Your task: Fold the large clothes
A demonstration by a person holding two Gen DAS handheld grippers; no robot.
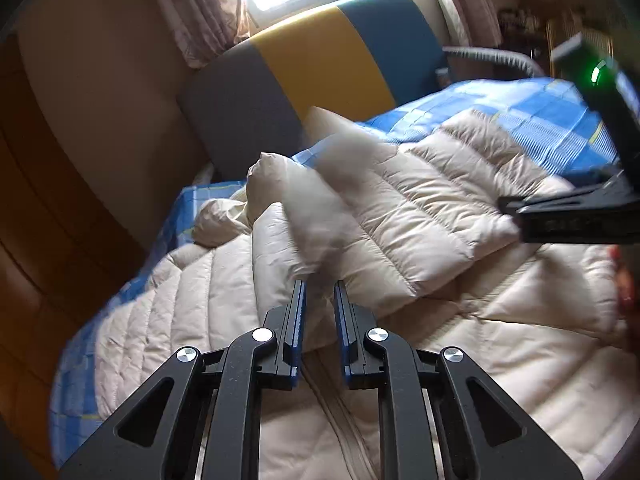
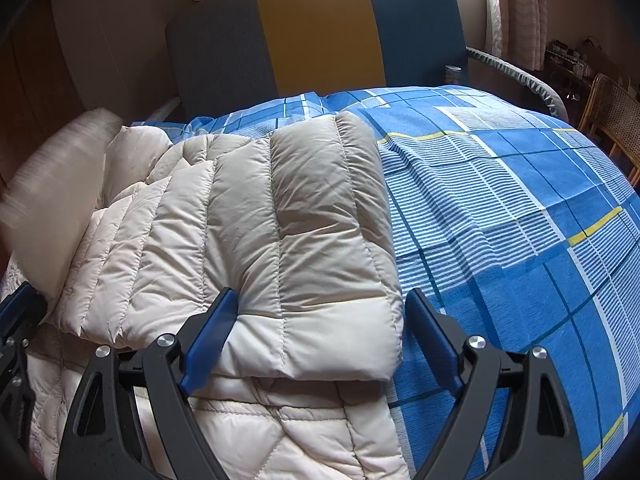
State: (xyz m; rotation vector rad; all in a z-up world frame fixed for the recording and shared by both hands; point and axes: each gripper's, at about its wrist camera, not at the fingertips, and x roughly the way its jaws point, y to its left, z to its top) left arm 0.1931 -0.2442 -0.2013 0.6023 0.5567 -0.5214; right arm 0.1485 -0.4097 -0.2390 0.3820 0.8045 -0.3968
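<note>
A cream quilted down jacket (image 1: 420, 216) (image 2: 248, 232) lies on the bed, with one part folded over its body. My left gripper (image 1: 319, 285) hovers low over it, jaws nearly together on a motion-blurred cream sleeve (image 1: 320, 200) that rises from its tips. The same sleeve (image 2: 52, 200) shows blurred at the left edge of the right wrist view, above the left gripper (image 2: 18, 300). My right gripper (image 2: 320, 300) is wide open. Its fingers straddle the near corner of the folded layer without pinching it. It enters the left wrist view from the right (image 1: 510, 210).
A blue plaid bedsheet (image 2: 500, 208) covers the bed to the right of the jacket. The grey, yellow and teal headboard (image 2: 316, 28) stands behind. A wooden wardrobe (image 1: 48, 240) is at the left, a wicker chair (image 2: 612, 120) at the far right, and a can (image 2: 453, 74) by the headboard.
</note>
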